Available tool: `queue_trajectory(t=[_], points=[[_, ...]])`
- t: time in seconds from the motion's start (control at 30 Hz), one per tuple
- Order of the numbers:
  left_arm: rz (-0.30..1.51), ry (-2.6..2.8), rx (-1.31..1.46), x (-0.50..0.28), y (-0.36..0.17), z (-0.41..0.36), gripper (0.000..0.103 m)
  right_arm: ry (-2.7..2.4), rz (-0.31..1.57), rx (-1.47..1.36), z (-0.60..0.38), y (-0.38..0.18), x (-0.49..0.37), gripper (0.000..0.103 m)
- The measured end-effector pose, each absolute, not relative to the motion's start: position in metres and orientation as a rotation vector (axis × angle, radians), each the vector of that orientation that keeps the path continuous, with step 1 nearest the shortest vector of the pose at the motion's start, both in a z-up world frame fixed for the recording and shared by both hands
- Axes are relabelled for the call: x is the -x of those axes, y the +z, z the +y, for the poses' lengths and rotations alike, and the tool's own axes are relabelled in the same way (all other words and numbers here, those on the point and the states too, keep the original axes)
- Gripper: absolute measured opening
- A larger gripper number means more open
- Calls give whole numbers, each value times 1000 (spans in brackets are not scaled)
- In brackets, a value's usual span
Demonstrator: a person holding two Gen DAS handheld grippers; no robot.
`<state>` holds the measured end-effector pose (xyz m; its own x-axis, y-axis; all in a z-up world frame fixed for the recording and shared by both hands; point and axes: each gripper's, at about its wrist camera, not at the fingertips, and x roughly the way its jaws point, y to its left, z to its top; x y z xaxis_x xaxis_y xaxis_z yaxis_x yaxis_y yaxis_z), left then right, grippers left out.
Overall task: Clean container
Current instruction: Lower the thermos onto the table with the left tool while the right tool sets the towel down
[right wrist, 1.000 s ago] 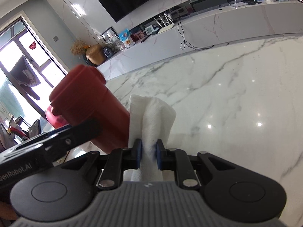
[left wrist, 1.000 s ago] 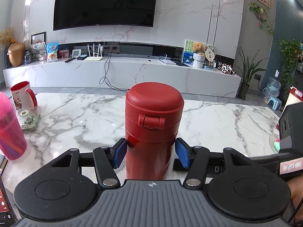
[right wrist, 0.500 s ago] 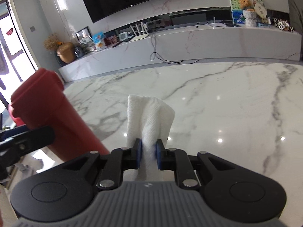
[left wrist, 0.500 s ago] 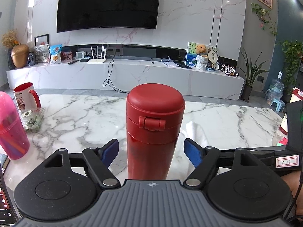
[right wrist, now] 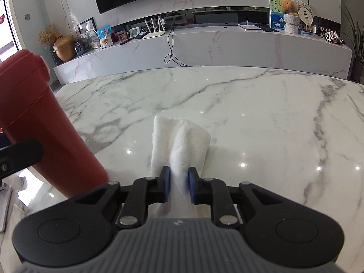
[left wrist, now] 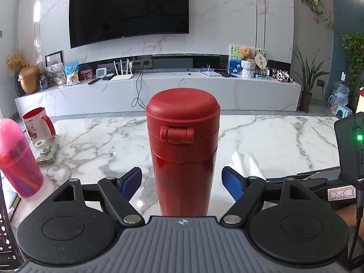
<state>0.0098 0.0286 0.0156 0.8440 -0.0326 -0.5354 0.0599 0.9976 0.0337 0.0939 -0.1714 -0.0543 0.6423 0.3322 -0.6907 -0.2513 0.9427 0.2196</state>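
On my left, a pink tumbler (left wrist: 17, 159) and a red-handled mug (left wrist: 37, 124) appear only in the left view. My left gripper (left wrist: 182, 183) stands wide, pads clear of the upright red flask (left wrist: 183, 154) between them on the marble table (left wrist: 273, 136). A tag (left wrist: 341, 193) reads roughly "T-15". My right gripper (right wrist: 178, 184) pinches the white cloth (right wrist: 179, 141), jaws easing apart.

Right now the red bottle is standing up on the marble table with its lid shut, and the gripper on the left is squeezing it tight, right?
Not quite. The left gripper is not squeezing the red bottle: in the left wrist view its blue pads stand apart from the bottle on both sides. The rest is right: the bottle stands upright on the marble table with its lid shut.
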Motion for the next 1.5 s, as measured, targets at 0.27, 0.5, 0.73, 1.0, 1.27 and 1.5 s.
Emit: queue_trajectory(t=[0.27,0.5,0.73,1.0,1.27,1.5], points=[[573,-30,-43,-12,13,32,77,312,783,-129,-174,-49,-89,40],[589,-31,-34,-12,12,33,77,304,698,-129,-176,-28,-79,62],[611,-22,-42,-7,12,34,77,287,611,-120,-177,-5,-59,81],[562,-17,-61,4,22,28,77,225,479,-137,-192,23,-32,96],[529,1,-30,15,30,21,81,215,430,-110,-203,41,-5,100],[511,10,-4,28,32,18,81,200,426,-102,-211,44,17,101]])
